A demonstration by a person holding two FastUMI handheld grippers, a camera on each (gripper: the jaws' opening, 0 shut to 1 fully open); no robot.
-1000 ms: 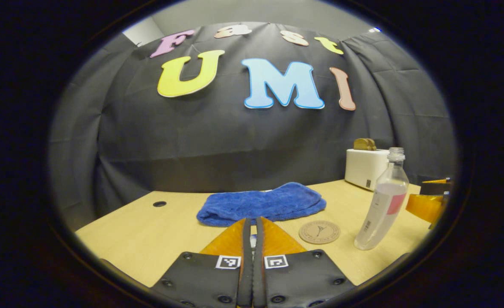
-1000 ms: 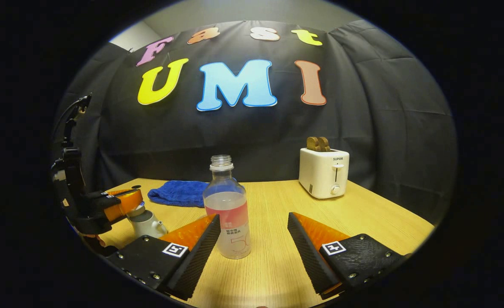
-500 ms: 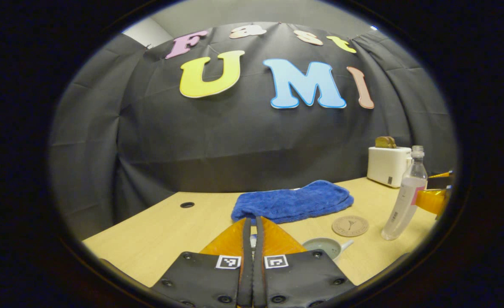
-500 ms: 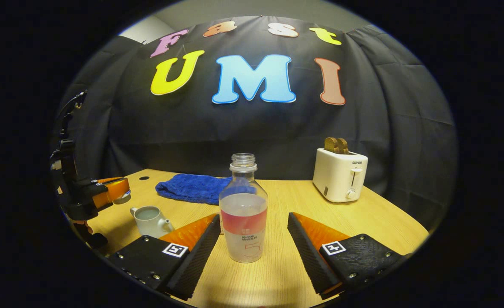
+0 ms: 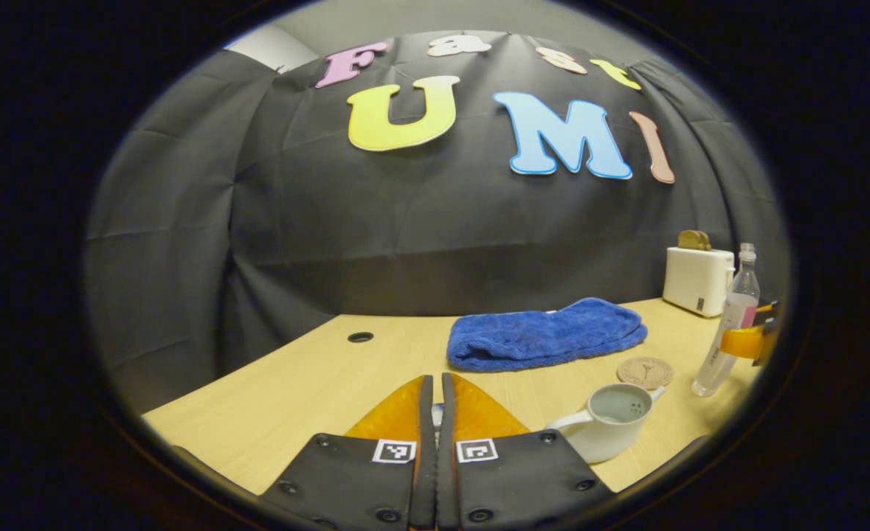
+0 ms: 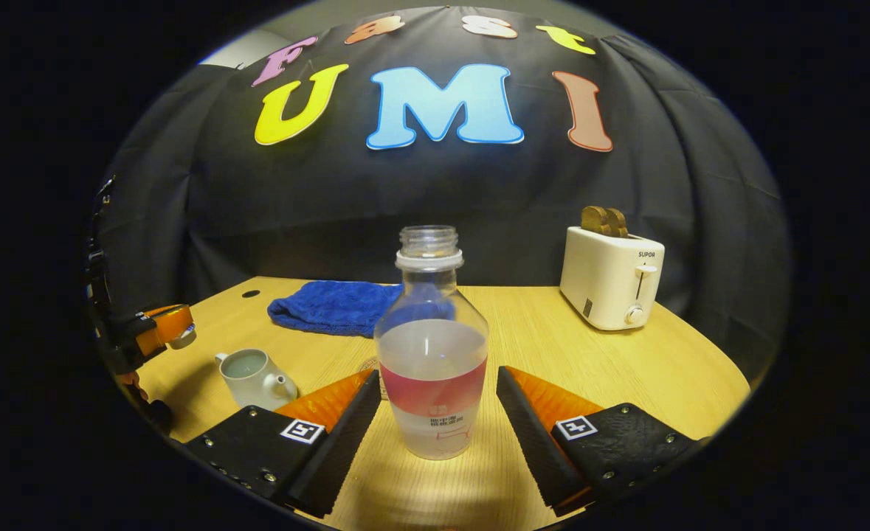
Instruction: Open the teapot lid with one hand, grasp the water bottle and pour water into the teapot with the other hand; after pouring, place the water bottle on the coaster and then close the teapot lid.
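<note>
While the left claw (image 5: 435,391) holds its fingers pressed almost together on something small between them, most likely the teapot lid, the open teapot (image 5: 612,420) sits just to its right on the worktop (image 5: 294,398), its mouth bare. In the right gripper view that same claw (image 6: 165,335) hangs up and off to the left of the teapot (image 6: 254,376), with a small pale round piece showing at its tips; I judge the lid is held aside there so the pot's mouth is free for the pour.

The right claw (image 6: 435,420) stands wide open, gripping nothing, one finger on each side of the water bottle (image 6: 432,346), which is upright and uncapped between them, close to both but touching neither as far as I can tell. The placement looks meant for a grip around the labelled middle, low enough to steady the bottle when it tips. Water reaches roughly halfway up it.

Seen from the left claw, the coaster (image 5: 646,372) lies ahead and to the right, between the teapot and the bottle (image 5: 726,332), near both, handy for setting the bottle down afterwards. A blue towel (image 5: 545,335) lies farther ahead, and a toaster (image 6: 612,276) stands ahead and right of the right claw, well clear of the work.
</note>
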